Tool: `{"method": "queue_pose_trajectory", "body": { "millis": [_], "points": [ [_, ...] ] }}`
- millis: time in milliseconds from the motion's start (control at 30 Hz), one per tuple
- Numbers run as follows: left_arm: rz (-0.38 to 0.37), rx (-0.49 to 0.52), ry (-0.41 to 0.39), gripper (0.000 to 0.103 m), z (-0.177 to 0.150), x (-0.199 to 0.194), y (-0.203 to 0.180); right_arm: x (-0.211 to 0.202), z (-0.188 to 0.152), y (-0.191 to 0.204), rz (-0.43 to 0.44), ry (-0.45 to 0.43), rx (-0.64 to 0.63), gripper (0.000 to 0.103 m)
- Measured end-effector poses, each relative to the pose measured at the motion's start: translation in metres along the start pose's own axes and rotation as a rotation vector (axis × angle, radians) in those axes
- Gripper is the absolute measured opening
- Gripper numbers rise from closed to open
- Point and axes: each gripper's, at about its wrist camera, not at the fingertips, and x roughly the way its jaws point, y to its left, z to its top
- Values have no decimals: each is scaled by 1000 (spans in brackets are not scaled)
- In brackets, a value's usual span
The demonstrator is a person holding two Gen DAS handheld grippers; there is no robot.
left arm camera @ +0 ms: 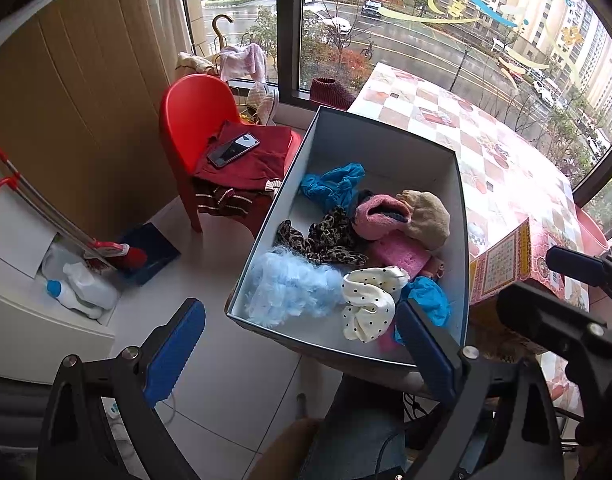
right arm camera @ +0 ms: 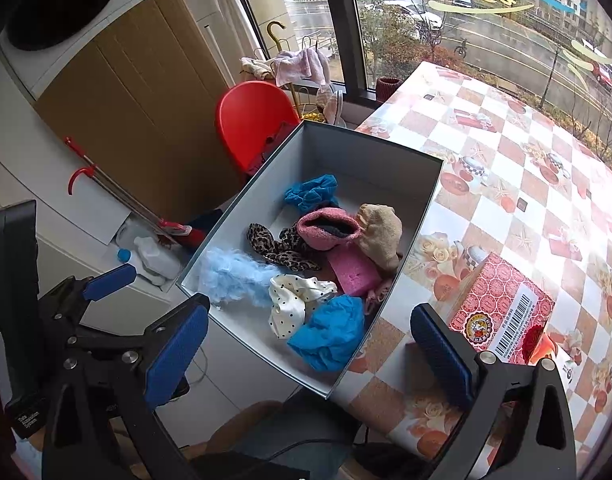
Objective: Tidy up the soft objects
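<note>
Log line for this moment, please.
left gripper: open, empty | right gripper: open, empty | grey box: holds soft items | state: above box

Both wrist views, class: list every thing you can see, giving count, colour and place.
box: one, grey, overhanging table edge
soft items: about nine, mixed colours, inside box
blue crumpled covers: two, near and far ends of box
pink sponge: one, in box
table: one, checked cloth
carton: one, red, on table
chair: one, red, holding phone
left gripper: open, empty
right gripper: open, empty
</note>
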Motion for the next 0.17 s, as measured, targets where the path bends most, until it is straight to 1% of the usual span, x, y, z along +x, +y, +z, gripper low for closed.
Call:
{"method": "queue_pose_trajectory", "body": {
  "millis": [67,167],
  "points": [
    [1,-2,-8,97,0,0,0,0,0,-1,2,-1,2,102],
    [25,-2,-71,97,-2,-6,0,-2,-1,-1,8,-5,3,102]
  ]
}}
